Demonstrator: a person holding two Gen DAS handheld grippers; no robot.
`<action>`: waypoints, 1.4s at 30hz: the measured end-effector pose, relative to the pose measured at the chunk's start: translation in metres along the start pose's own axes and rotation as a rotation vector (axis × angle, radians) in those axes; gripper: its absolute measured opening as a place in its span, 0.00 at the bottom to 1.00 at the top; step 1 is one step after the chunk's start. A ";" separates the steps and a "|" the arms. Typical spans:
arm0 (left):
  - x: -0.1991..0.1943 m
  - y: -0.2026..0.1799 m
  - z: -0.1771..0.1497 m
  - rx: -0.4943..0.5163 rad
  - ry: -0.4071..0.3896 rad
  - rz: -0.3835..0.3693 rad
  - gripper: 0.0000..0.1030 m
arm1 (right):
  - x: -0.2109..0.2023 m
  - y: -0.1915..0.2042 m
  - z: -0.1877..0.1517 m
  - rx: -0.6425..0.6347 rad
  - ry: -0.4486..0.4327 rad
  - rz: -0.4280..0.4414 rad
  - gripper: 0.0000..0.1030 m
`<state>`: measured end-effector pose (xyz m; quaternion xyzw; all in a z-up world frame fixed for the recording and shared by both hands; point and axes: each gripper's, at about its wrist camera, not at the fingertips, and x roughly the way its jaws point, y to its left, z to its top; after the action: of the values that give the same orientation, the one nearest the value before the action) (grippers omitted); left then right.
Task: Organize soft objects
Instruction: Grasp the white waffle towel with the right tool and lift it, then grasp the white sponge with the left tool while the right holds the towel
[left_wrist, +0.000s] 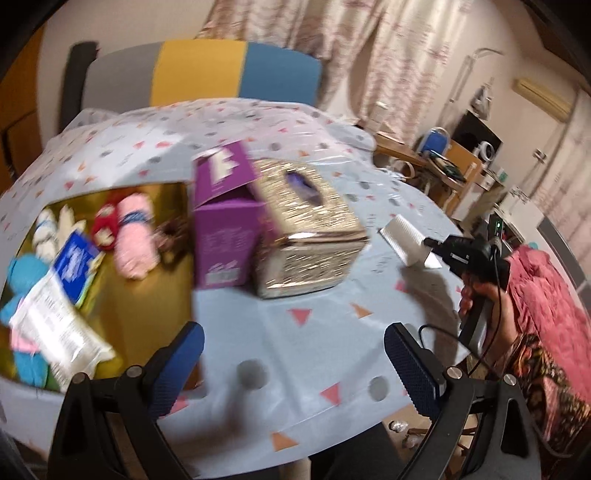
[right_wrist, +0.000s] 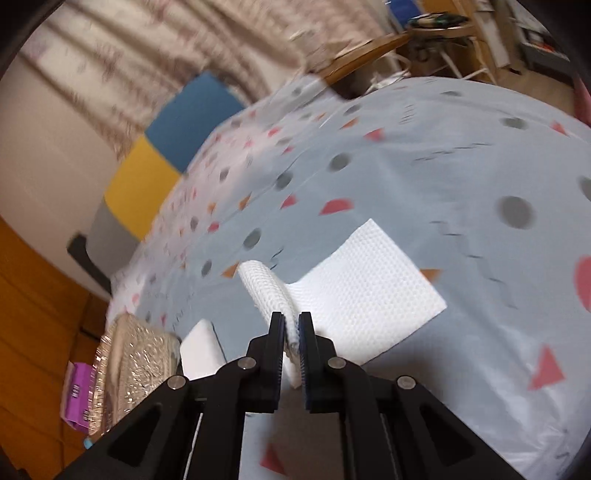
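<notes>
My right gripper is shut on a white paper towel, pinching its folded edge and holding it just above the pale blue tablecloth. The left wrist view shows that towel held at the right gripper's tip beside a gold tissue box. My left gripper is open and empty over the tablecloth's near edge. A gold box at left holds pink yarn, red yarn, blue yarn and packets.
A purple carton stands between the gold box and the tissue box. A grey, yellow and blue chair back is behind the table. A wooden table and pink bedding lie to the right.
</notes>
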<state>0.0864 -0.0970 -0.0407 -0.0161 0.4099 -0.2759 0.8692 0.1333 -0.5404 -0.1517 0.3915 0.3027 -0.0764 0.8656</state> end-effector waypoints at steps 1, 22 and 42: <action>0.004 -0.010 0.004 0.021 0.006 -0.007 0.96 | -0.008 -0.010 -0.002 0.017 -0.016 0.000 0.06; 0.105 -0.148 0.126 0.167 0.097 -0.015 0.98 | 0.014 0.008 -0.020 -0.340 0.009 -0.245 0.23; 0.280 -0.160 0.145 0.085 0.460 0.324 0.99 | 0.004 -0.039 -0.017 -0.121 -0.067 -0.059 0.06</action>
<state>0.2598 -0.3989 -0.1005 0.1492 0.5816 -0.1469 0.7861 0.1143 -0.5544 -0.1868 0.3264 0.2891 -0.0965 0.8948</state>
